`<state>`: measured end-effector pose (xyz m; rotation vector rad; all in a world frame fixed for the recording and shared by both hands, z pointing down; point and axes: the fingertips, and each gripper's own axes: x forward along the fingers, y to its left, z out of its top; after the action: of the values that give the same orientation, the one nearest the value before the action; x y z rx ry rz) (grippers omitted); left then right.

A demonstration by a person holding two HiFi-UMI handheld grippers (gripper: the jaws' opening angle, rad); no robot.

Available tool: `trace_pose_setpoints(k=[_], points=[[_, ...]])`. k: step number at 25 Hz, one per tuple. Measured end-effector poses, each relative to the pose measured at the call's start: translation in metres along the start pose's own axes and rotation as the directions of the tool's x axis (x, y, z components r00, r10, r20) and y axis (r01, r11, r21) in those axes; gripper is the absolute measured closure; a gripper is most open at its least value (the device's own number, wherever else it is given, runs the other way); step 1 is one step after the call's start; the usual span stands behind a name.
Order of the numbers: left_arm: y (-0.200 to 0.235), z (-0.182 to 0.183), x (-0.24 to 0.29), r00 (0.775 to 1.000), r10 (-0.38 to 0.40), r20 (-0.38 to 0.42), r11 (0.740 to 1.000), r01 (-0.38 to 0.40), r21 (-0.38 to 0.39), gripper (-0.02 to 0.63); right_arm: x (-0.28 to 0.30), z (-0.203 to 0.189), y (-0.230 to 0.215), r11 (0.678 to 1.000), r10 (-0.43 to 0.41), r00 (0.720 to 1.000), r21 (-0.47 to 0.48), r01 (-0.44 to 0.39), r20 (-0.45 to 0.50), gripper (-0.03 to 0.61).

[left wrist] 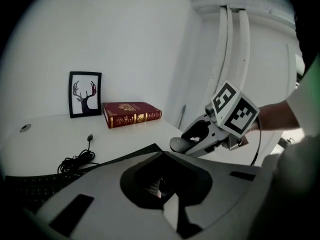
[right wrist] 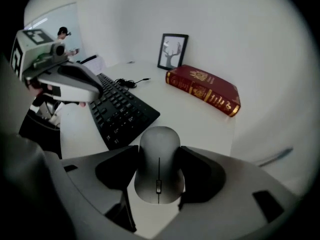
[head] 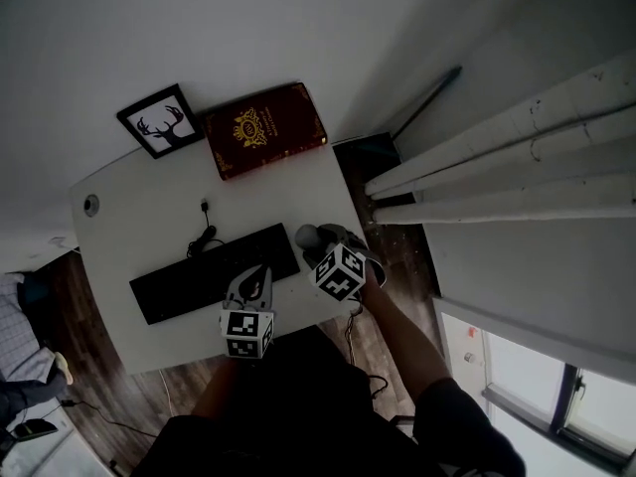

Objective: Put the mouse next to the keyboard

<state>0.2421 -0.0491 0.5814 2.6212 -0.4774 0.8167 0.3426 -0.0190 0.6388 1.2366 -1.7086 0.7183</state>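
R gripper (head: pixel 320 241) is clamped on the mouse (right wrist: pixel 159 161): both pads press its sides, the scroll-wheel end toward the camera. The mouse is just off the R end of the keyboard (head: pixel 214 271), near the table's (head: pixel 119 217) R edge. Can't tell whether it rests on the tabletop or hangs just above it.

L gripper (head: pixel 254 274) has its jaws together w/ nothing between them. In the head view it sits over the keyboard's front edge, R of ctr, pointing toward the back of the table. The two grippers are near each other but apart.

Keyboard is black and lies at an angle across the front half of the white table. A black cable (head: pixel 204 237) is bunched just behind it, w/ the plug end lying loose on the tabletop.

At the back, a dark red book (head: pixel 263 129) w/ gold print lies flat. A black-framed deer picture (head: pixel 159 122) stands just to its L, near the wall. Small round fitting (head: pixel 91 205) is at the table's L side.

Wood floor shows around the table.
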Motion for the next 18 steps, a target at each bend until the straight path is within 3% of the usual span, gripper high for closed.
trace_pose_setpoints(k=[4, 9, 18], points=[[-0.003, -0.002, -0.001, 1.0, -0.001, 0.002, 1.0, 0.001, -0.005, 0.614, 0.003, -0.007, 0.008, 0.969, 0.068, 0.997, -0.234, -0.074, -0.035, 0.299], [-0.002, -0.004, 0.0, 1.0, 0.009, 0.005, 1.0, -0.009, -0.015, 0.614, 0.007, -0.012, 0.019, 0.862, 0.15, 0.984, -0.475, -0.176, -0.092, 0.299], [-0.004, -0.003, 0.005, 1.0, 0.013, 0.011, 1.0, -0.012, -0.017, 0.614, 0.012, -0.009, 0.025, 0.727, 0.211, 0.964, -0.632, -0.266, -0.163, 0.299]])
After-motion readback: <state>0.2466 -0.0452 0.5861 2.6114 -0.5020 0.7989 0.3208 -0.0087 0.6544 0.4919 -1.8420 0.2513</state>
